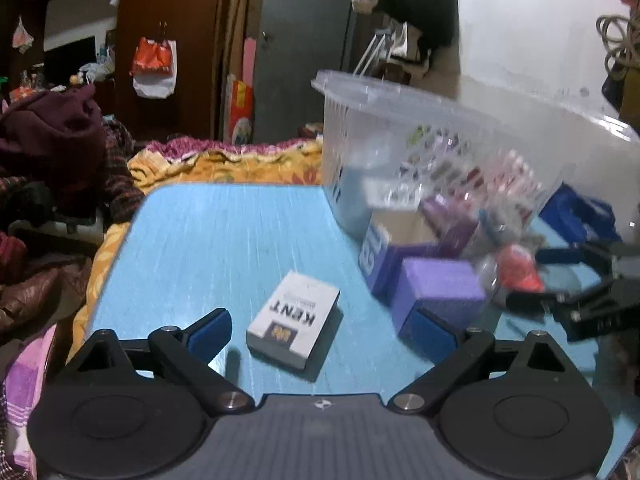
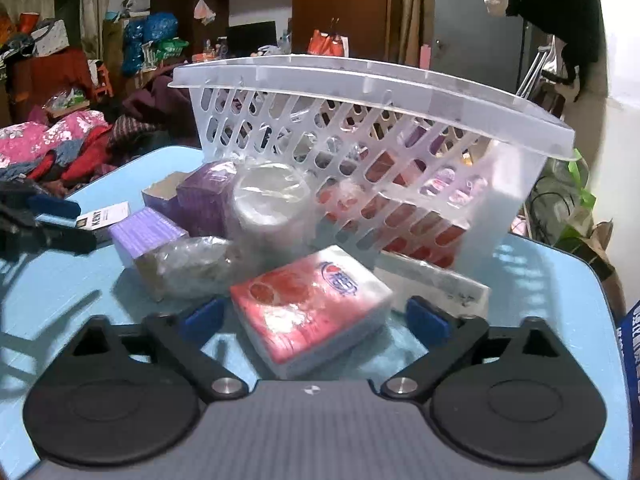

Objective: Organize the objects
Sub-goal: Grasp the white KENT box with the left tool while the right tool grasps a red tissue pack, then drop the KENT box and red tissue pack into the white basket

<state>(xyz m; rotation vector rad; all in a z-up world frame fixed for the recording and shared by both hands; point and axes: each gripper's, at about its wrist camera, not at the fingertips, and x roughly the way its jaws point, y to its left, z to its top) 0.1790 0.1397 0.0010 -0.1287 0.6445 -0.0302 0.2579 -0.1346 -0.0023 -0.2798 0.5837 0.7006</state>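
Note:
A clear plastic basket (image 2: 400,120) stands tilted on the blue table (image 2: 560,300), with several items spilled at its foot. My right gripper (image 2: 316,320) is open, its fingers on either side of a red and white tissue pack (image 2: 312,304). Behind the pack are a wrapped roll (image 2: 268,204), purple boxes (image 2: 148,236) and a crinkled bag (image 2: 192,264). My left gripper (image 1: 324,332) is open around a white KENT cigarette pack (image 1: 294,320), with a purple box (image 1: 440,292) by its right finger. The basket (image 1: 420,132) shows blurred in the left wrist view.
The right gripper (image 1: 580,292) shows at the right of the left wrist view; the left gripper (image 2: 36,220) shows at the left of the right wrist view. Piles of clothes (image 1: 52,152) and bedding (image 1: 224,164) lie beyond the table's far edge.

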